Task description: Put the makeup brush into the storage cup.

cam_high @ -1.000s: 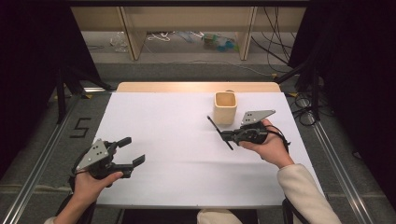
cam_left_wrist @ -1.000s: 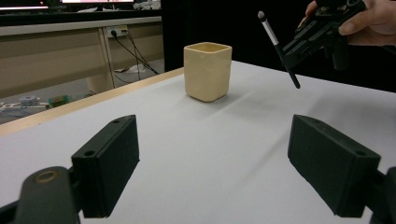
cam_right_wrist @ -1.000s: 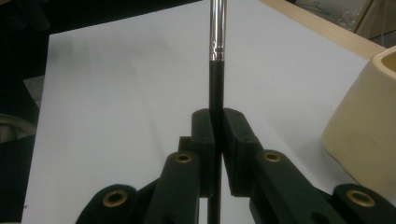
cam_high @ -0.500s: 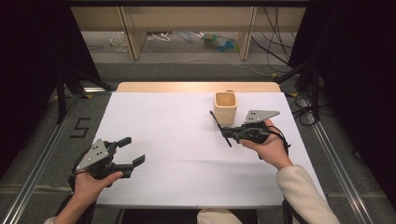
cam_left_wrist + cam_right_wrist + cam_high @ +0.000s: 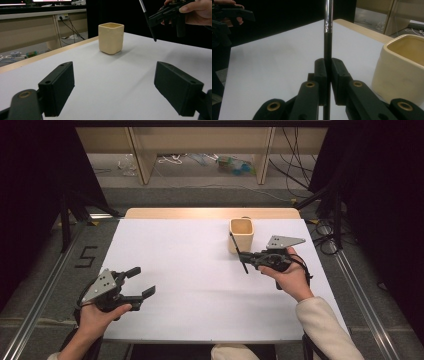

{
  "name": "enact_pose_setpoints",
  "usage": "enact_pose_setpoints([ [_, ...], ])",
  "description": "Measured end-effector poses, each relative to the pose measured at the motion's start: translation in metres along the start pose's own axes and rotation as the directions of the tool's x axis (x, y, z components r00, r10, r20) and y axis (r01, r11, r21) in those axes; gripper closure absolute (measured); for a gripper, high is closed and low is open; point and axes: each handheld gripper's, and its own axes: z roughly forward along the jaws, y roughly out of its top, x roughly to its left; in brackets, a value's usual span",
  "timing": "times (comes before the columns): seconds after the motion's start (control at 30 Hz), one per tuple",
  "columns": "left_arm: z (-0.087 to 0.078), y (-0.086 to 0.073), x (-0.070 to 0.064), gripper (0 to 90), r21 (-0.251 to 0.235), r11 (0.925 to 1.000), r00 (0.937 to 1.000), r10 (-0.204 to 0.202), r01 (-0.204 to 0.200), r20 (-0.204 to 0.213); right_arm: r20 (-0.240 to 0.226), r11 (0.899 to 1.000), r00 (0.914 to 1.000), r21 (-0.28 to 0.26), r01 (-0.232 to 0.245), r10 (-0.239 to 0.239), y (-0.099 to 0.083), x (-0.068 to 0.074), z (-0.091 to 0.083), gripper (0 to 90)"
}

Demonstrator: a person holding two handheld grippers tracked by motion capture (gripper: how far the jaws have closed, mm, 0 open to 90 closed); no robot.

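Carrying a thin black brush (image 5: 238,253) clamped between its jaws, the right gripper (image 5: 250,257) has edged closer to the cream cup (image 5: 241,234) near the desk's far right edge; the left gripper (image 5: 139,281) idles, jaws apart, near the front-left corner.

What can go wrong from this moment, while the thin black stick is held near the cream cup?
1. The right gripper pinches the thin black stick on a short stretch between its pads, so it may swivel or slip.
2. The cream cup stands close to the table's far edge and nothing holds it. The left gripper is open and far off. A stick that strikes the rim may push or tip it.
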Motion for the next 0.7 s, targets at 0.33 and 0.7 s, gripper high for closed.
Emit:
enact_pose_setpoints([
  [0.33, 0.0001, 0.0000, 0.0000, 16.2, 0.000, 1.0000, 1.0000, 0.000, 0.000, 0.000, 0.037, 0.999, 0.9992, -0.044, -0.012, 0.013, 0.0005, -0.0020, -0.0022, 84.3],
  [0.7, 0.0000, 0.0000, 0.0000, 16.2, 0.000, 1.0000, 1.0000, 0.001, -0.001, -0.002, 0.064, 0.994, 0.9970, -0.100, -0.037, 0.044, 0.0012, -0.0065, -0.0072, 84.2],
])
